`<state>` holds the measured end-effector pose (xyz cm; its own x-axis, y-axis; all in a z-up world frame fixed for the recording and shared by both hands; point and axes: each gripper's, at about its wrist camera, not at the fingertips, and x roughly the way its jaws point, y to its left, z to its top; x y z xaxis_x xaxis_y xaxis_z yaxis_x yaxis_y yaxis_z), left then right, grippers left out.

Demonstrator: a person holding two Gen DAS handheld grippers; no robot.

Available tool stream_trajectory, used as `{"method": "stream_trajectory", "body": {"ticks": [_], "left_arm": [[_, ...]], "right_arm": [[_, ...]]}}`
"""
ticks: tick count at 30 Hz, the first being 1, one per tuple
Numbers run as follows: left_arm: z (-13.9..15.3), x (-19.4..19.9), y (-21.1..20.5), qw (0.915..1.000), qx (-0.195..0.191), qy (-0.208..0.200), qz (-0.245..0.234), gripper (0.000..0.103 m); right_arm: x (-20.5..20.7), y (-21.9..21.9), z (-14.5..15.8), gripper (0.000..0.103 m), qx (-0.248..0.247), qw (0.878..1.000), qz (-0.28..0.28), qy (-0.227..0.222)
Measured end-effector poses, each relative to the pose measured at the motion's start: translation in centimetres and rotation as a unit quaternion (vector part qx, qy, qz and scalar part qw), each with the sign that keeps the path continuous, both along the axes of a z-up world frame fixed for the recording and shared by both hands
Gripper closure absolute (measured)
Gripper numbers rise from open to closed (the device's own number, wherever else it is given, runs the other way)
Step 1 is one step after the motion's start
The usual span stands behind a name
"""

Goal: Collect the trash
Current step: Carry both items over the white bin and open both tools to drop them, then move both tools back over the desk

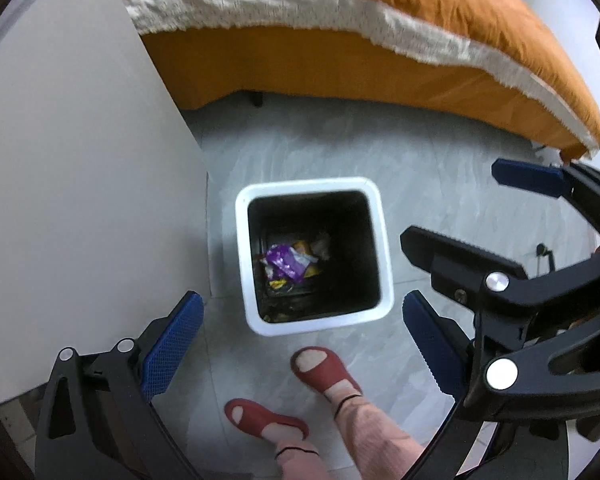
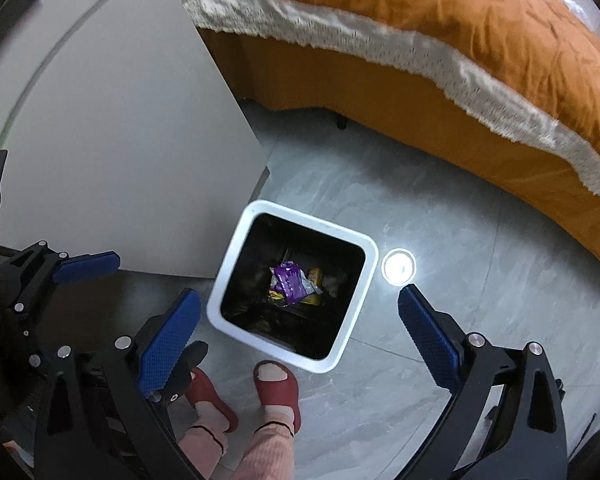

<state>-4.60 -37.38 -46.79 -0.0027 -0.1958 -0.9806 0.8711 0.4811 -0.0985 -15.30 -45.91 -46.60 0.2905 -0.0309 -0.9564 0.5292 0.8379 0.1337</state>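
A white square trash bin [image 1: 385, 256] with a dark inside stands on the grey floor. It also shows in the right wrist view [image 2: 370, 254]. At its bottom lie a purple wrapper [image 1: 286, 264] [image 2: 290, 280] and yellow and white scraps. My left gripper [image 1: 300, 342] hangs open and empty above the bin. My right gripper [image 2: 300, 338] is also open and empty above it. The right gripper shows at the right of the left wrist view [image 1: 456, 208], and the left gripper at the left of the right wrist view [image 2: 142, 304].
A white table top [image 1: 72, 184] [image 2: 120, 160] lies to the left of the bin. A bed with an orange cover [image 1: 340, 20] [image 2: 440, 32] runs along the back. The person's feet in red slippers [image 1: 324, 372] [image 2: 278, 388] stand beside the bin. A lamp's glare [image 2: 398, 266] shines on the floor.
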Motion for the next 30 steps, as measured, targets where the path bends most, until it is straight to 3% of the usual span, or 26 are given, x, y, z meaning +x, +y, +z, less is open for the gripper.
{"method": "stream_trajectory", "body": {"ticks": [3,7,12,19,23,30], "left_arm": [[4.0,-0.3,0.3,0.9997,-0.019,-0.011,0.009,0.005],[11.3,-0.7,1.6,0.9969,-0.063,-0.037,0.028,0.005],[20.2,-0.7,3.7,0.9876,-0.121,-0.076,0.066,0.005],[30.1,0.7,9.1,0.9623,-0.178,-0.166,0.121,0.005],[33.5,2.4,12.8,0.9467,-0.184,-0.212,0.158,0.005],[36.9,6.0,20.6,0.9165,-0.174,-0.275,0.233,0.005]], "right_arm": [[-0.5,0.2,3.5,0.005,-0.013,1.0,-0.004,-0.02],[-1.9,0.7,10.5,0.005,-0.043,0.996,-0.025,-0.07],[-2.1,1.8,18.6,0.005,-0.071,0.988,-0.022,-0.135],[0.9,4.8,27.6,0.005,-0.095,0.97,0.031,-0.222],[3.6,7.6,30.8,0.005,-0.092,0.958,0.079,-0.26],[9.3,13.9,34.6,0.005,-0.081,0.936,0.167,-0.298]]}}
